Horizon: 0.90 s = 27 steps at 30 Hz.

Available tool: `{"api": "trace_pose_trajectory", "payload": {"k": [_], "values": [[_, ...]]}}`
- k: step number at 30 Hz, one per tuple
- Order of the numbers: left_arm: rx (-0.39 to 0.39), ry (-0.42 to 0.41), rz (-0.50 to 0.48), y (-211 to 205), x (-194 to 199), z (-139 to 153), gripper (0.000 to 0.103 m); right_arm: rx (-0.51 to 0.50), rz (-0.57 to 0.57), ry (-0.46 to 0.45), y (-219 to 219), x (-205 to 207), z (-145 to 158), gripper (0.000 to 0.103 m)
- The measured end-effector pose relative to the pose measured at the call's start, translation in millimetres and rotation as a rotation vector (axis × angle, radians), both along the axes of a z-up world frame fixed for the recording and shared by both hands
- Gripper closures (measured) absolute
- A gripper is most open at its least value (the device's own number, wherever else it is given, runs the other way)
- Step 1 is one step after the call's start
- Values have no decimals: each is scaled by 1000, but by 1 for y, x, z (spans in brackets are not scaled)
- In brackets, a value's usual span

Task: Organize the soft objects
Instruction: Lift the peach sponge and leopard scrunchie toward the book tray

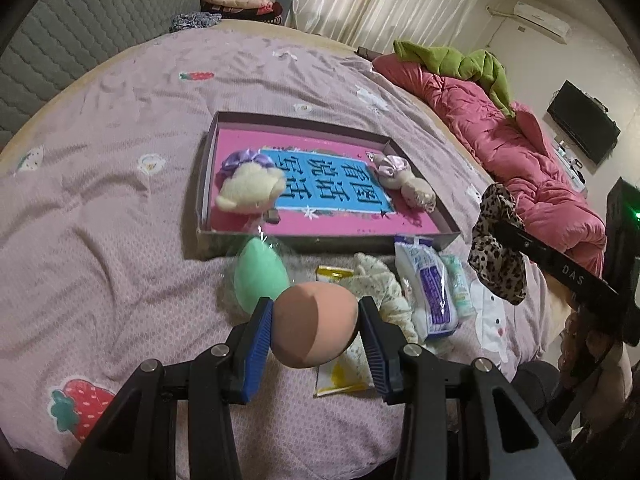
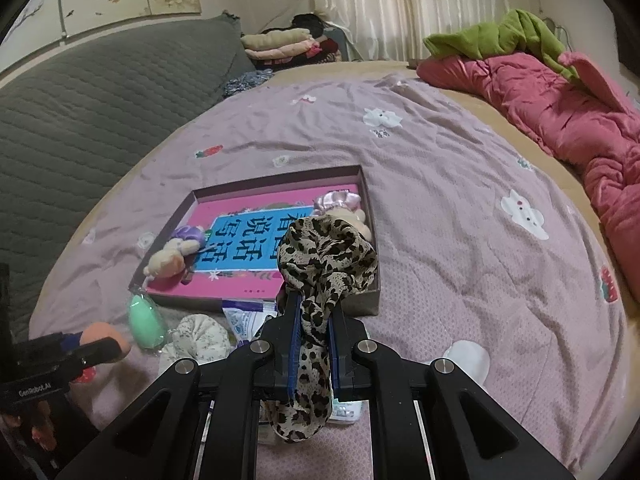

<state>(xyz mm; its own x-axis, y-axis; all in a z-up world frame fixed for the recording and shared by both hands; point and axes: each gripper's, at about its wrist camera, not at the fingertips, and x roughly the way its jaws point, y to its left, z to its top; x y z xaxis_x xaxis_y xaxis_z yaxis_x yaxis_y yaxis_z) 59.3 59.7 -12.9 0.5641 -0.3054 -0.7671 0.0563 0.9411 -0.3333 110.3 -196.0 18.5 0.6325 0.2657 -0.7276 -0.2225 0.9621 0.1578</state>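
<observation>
Left wrist view showed my left gripper (image 1: pixel 316 322) clamped on a peach sponge (image 1: pixel 314 324), its long axis running up and away between the pads. The box (image 1: pixel 328 237) lay straight ahead — my right gripper (image 2: pixel 314 312), pinched shut on the leopard scrunchie (image 2: pixel 328 256), was nearer its front wall. Counted: two plush dolls inside, one green sponge (image 1: pixel 260 276), one floral scrunchie (image 1: pixel 380 284) outside.
</observation>
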Motion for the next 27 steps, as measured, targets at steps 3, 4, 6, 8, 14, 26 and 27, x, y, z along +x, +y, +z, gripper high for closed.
{"api": "trace_pose_trajectory", "payload": {"k": [3,4,6,8,14,26,27], "values": [[7,-13,0,-4,4,8,60,4,4,-15,1,0,7,91],[8,-19,-1,-5,5,10,60,7,6,-18,1,0,9,91],[11,-33,1,-7,7,15,60,9,11,-30,2,-1,13,91],[8,-42,5,-7,10,19,60,6,13,-36,4,-1,15,91],[12,-64,17,-7,19,30,60,7,20,-54,7,-1,22,91],[31,-105,38,-9,38,41,60,8,-1,-74,4,11,30,91],[28,-106,37,-9,39,42,60,6,-2,-77,5,12,30,91]]}}
